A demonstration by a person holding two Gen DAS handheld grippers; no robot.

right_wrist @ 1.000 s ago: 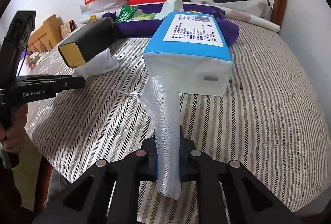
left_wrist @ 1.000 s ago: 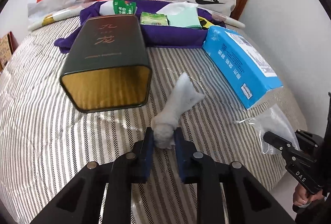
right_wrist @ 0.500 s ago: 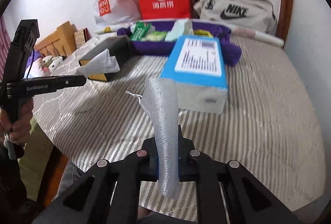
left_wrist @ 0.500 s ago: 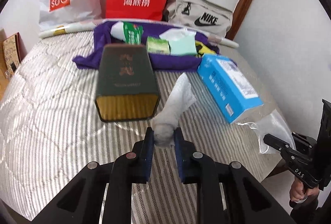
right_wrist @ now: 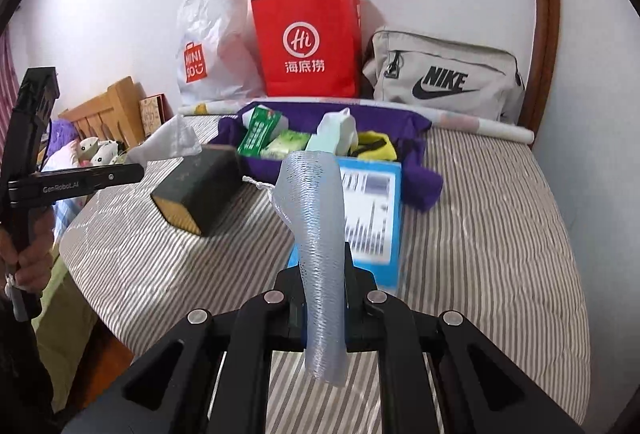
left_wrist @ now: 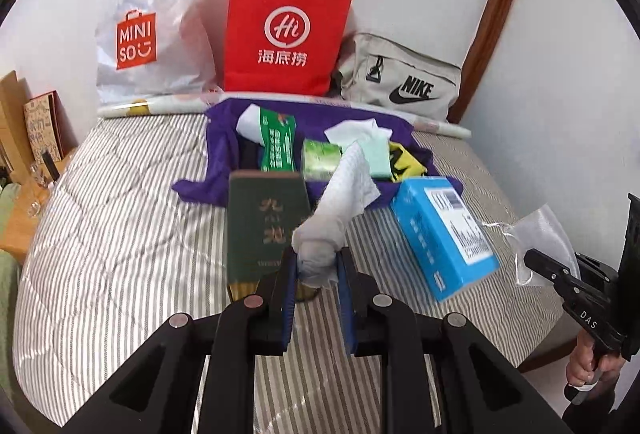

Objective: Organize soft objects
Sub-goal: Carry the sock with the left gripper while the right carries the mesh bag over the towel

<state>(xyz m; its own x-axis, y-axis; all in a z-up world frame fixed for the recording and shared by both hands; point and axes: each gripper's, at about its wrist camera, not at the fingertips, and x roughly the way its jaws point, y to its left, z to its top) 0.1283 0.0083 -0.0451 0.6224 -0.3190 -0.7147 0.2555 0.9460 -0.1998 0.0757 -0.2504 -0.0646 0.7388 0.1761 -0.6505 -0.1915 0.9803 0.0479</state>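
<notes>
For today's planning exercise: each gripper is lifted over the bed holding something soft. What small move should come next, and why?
Probably carry the left gripper forward and lower its white tissue onto the purple cloth, where the other soft packs sit. The tissue is clamped, clear of the striped bed; the right gripper holds the mesh pouch meanwhile.

"miniso" showing on the white plastic bag far left, "hi" and "海底捞" showing on the red paper bag, "nike" showing on the beige pouch far right, "das" reading on the right gripper, "genrobot.ai" reading on the left gripper
</notes>
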